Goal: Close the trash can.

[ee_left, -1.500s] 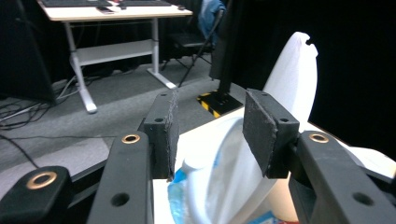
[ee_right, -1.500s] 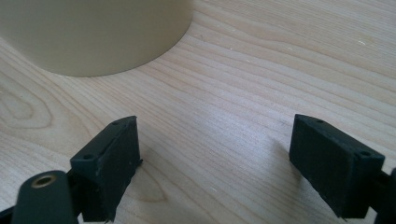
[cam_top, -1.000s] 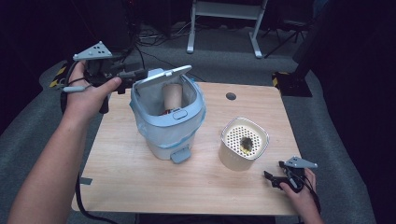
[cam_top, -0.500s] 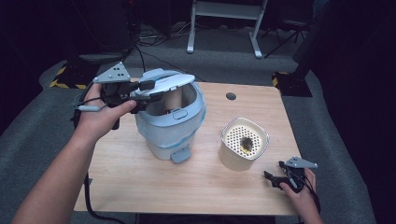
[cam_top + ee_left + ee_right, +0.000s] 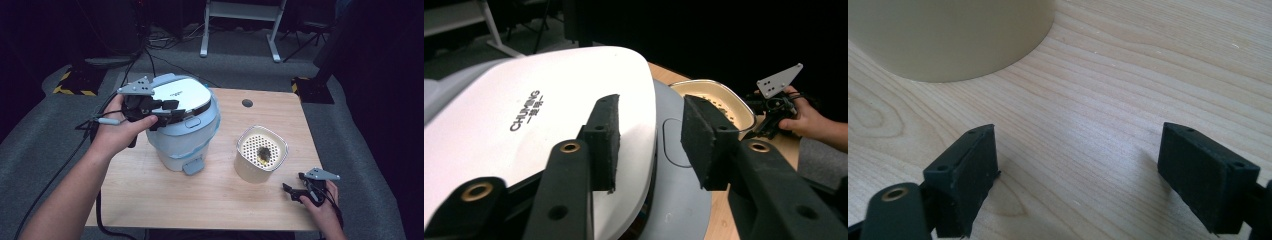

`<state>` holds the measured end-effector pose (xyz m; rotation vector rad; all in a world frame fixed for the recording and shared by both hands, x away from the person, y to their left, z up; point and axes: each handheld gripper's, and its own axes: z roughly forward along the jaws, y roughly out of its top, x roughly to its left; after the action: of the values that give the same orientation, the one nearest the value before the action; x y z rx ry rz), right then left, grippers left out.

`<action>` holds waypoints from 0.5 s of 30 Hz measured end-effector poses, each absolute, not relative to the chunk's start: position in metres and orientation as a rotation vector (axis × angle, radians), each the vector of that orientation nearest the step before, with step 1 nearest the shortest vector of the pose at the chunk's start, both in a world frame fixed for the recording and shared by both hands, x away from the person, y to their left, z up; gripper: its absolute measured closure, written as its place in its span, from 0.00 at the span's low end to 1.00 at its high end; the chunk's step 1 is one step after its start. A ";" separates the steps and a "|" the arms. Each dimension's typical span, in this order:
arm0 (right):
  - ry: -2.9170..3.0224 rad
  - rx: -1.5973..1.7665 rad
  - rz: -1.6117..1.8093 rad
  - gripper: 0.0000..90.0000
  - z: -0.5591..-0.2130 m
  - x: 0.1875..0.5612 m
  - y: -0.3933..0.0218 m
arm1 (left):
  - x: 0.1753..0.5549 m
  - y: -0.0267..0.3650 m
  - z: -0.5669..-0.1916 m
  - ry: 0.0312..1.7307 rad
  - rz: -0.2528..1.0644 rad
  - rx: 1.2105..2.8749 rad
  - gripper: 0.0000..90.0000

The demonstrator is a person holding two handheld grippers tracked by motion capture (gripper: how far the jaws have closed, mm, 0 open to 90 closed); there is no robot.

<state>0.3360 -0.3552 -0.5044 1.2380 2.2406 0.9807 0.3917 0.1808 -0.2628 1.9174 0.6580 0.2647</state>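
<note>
- The step in hand looks like closing the rice cooker (image 5: 182, 135): its white lid (image 5: 182, 95) lies nearly flat over the pale blue body, directly under the left hand-held gripper (image 5: 170, 112), which rests at the lid's front edge.
- The left hand-held gripper's jaws have just been closing, and in the left gripper view the lid's rim sits between the pads (image 5: 606, 135), one pad over the white top and the other out past the edge. Whether they actually press on it I cannot tell (a gap shows beside the far pad).
- The lid seems not fully latched: a dark seam shows below its rim, just under the left hand-held gripper.
- The right hand-held gripper (image 5: 300, 192) is released, jaws standing wide and empty over the wooden surface (image 5: 1108, 75), with the cream strainer basket (image 5: 261, 152) just ahead of it; the cooker stands well off to its left.
- Next move, as I judge it: press the lid's front down until it seats, then let go and draw the left hand-held gripper back. The right one could steady the body if the cooker slides.
</note>
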 end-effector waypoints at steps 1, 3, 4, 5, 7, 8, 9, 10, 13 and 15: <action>2.241 1.238 0.981 0.18 -0.504 0.336 -0.355 | 0.392 0.181 -0.264 0.670 0.253 1.916 0.69; 2.241 1.238 0.981 0.18 -0.504 0.336 -0.355 | 0.394 0.181 -0.266 0.690 0.231 1.914 0.72; 2.241 1.238 0.981 0.18 -0.504 0.336 -0.355 | 0.395 0.181 -0.268 0.703 0.220 1.916 0.74; 2.241 1.238 0.981 0.18 -0.504 0.336 -0.355 | 0.396 0.180 -0.269 0.712 0.211 1.919 0.78; 2.241 1.238 0.981 0.18 -0.504 0.336 -0.355 | 0.398 0.178 -0.271 0.733 0.206 1.922 0.81; 2.241 1.238 0.981 0.18 -0.504 0.336 -0.355 | 0.400 0.177 -0.272 0.738 0.208 1.924 0.82; 2.240 1.238 0.981 0.18 -0.504 0.336 -0.355 | 0.401 0.176 -0.272 0.739 0.213 1.926 0.83; 2.241 1.238 0.981 0.18 -0.504 0.336 -0.355 | 0.402 0.175 -0.273 0.741 0.217 1.929 0.84; 2.240 1.238 0.981 0.18 -0.504 0.336 -0.355 | 0.403 0.171 -0.274 0.740 0.237 1.925 0.84; 2.240 1.238 0.981 0.18 -0.504 0.336 -0.355 | 0.404 0.169 -0.274 0.736 0.258 1.930 0.85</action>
<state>0.3360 -0.3552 -0.5044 1.2379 2.2404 0.9807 0.4036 0.1688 -0.2738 1.9303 0.7360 0.2579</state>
